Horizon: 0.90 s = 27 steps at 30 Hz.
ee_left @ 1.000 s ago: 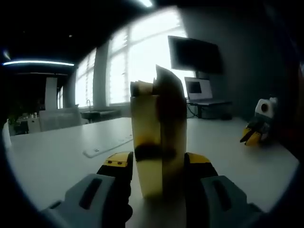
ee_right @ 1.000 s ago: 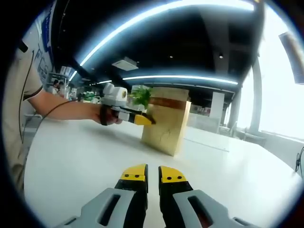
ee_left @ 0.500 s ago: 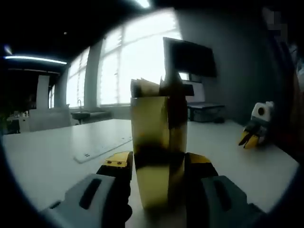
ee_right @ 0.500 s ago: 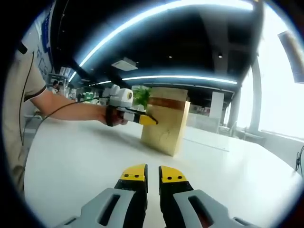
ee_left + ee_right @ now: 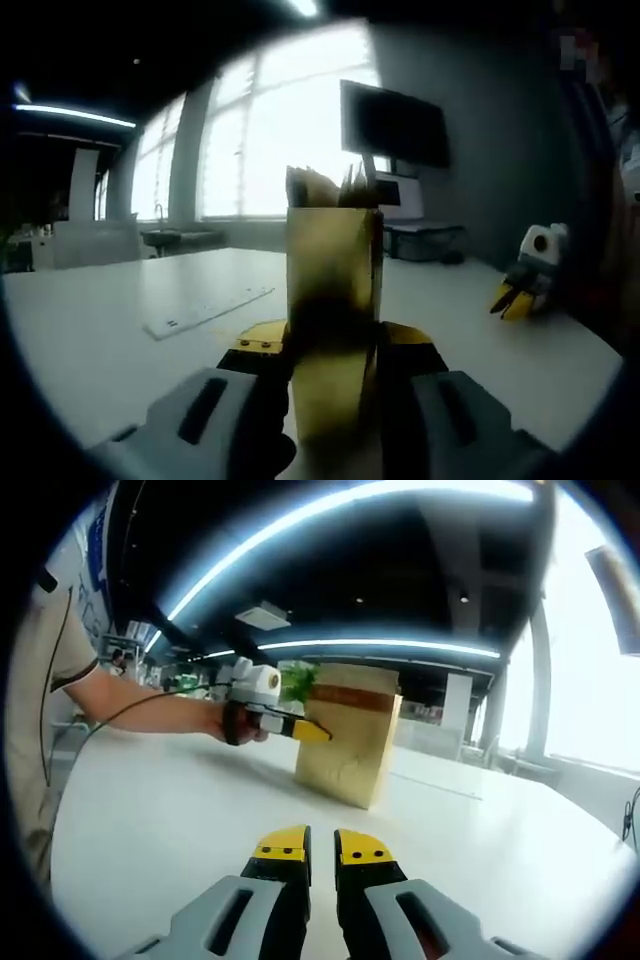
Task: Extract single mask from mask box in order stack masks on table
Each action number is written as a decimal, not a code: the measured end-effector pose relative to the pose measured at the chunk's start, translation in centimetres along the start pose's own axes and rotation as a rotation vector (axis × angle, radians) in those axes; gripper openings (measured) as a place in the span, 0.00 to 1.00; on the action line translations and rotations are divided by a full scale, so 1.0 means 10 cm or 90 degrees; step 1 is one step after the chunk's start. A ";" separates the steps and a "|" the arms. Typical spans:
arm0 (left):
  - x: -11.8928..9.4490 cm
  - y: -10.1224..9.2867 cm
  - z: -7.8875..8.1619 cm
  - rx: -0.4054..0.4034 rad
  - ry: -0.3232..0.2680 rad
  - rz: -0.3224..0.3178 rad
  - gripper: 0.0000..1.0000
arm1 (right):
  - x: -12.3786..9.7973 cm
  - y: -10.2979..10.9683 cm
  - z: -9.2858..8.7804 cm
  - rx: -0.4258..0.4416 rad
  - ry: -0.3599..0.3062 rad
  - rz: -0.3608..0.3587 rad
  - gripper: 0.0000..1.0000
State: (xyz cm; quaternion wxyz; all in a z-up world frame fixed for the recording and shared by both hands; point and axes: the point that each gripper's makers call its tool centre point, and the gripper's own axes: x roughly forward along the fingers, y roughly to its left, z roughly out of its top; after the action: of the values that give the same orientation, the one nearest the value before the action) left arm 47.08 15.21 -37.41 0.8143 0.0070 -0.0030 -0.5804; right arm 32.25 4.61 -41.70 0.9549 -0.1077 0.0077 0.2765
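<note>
My left gripper [image 5: 335, 350] has squared up, clamping the mask box [image 5: 333, 300]; my right gripper [image 5: 322, 848] rests closed over the worktop [image 5: 180, 810].

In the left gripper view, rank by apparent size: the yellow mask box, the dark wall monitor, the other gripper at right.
1. Yellow mask box, inflated by nearness to the camera.
2. Dark wall monitor.
3. Right gripper, smallest.

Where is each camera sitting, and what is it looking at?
Left gripper view: rides the left gripper, facing the tall yellow cardboard mask box between its jaws, windows behind.
Right gripper view: rides the right gripper, low over the white table, jaws together; a person's arm shows.
Both share box, table, the other gripper.
</note>
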 end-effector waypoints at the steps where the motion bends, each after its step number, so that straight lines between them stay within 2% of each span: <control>1: -0.01 -0.02 0.00 0.000 0.002 0.000 0.23 | 0.00 0.00 0.00 0.000 0.000 0.000 0.05; 5: -0.05 -0.09 0.00 -0.001 0.003 0.004 0.19 | 0.00 -0.01 0.00 0.002 -0.001 -0.002 0.05; 6: -0.05 -0.06 0.00 0.000 0.003 0.006 0.19 | 0.00 -0.01 0.00 0.003 -0.001 -0.002 0.05; 19: -0.25 0.00 0.00 0.006 -0.003 0.056 0.18 | -0.02 -0.03 0.08 0.016 -0.026 -0.002 0.00; 23: -0.32 -0.04 0.00 0.004 -0.005 0.065 0.18 | -0.03 0.05 0.11 0.013 -0.032 0.018 0.00; 27: -0.38 -0.06 0.00 0.006 0.002 0.068 0.19 | -0.03 0.03 0.13 0.004 -0.037 0.008 0.00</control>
State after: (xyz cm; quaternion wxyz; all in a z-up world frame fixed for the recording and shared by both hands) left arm 45.27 18.59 -37.37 0.8439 0.0116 -0.0045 -0.5363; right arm 31.83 4.94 -40.49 0.9534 -0.0964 -0.0186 0.2853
